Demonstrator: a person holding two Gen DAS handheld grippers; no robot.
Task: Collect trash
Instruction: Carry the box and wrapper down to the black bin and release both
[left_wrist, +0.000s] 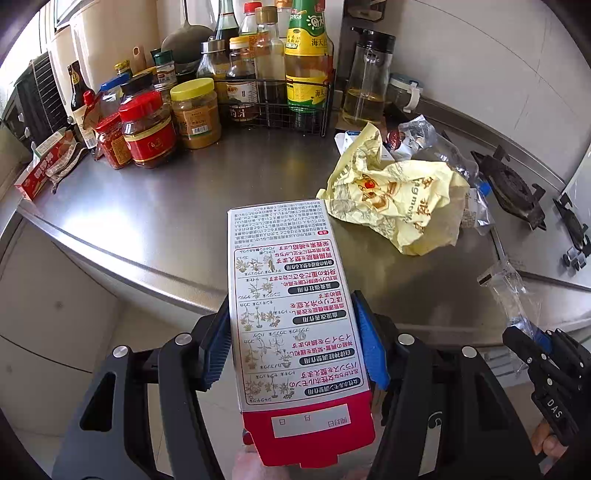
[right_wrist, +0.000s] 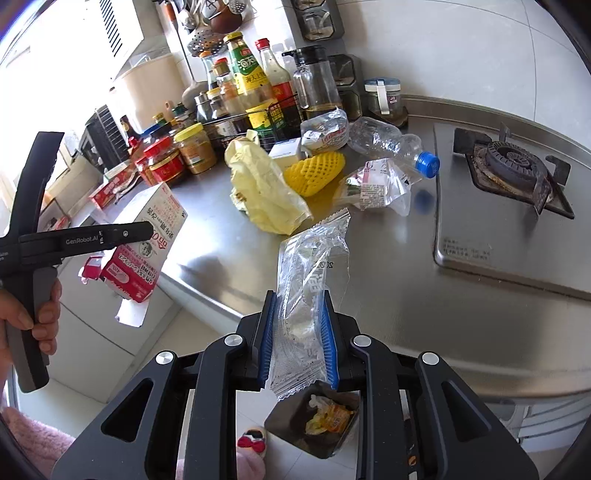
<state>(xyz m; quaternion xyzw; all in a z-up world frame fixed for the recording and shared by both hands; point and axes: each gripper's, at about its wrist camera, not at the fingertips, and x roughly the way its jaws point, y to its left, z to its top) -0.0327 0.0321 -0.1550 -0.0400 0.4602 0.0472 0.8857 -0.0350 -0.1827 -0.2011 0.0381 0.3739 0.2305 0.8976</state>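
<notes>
**Both grippers loaded, bin below the bench edge**

The left gripper (left_wrist: 295, 339) is clamped on a printed carton (left_wrist: 295, 306), its blue pads pressed against the two long sides; the carton juts out past the front edge of the steel bench (left_wrist: 166, 192). The right gripper (right_wrist: 297, 339) pinches a clear plastic wrapper (right_wrist: 314, 266), held just off that same front edge, with a dark trash bin (right_wrist: 314, 421) on the floor directly beneath it, some scraps already inside.

More trash sits toward the back of the bench, near the stove (right_wrist: 509, 173): a crumpled yellow bag (right_wrist: 262, 188), a yellow foam net (right_wrist: 317, 171), a crushed bottle (right_wrist: 391, 144) and another clear packet (right_wrist: 380, 184).

The likely risks: the limp wrapper may cling to a pad or drift past the bin's small opening when released. The carton looks wide against that opening and could catch on the rim or tip onto the floor.
</notes>
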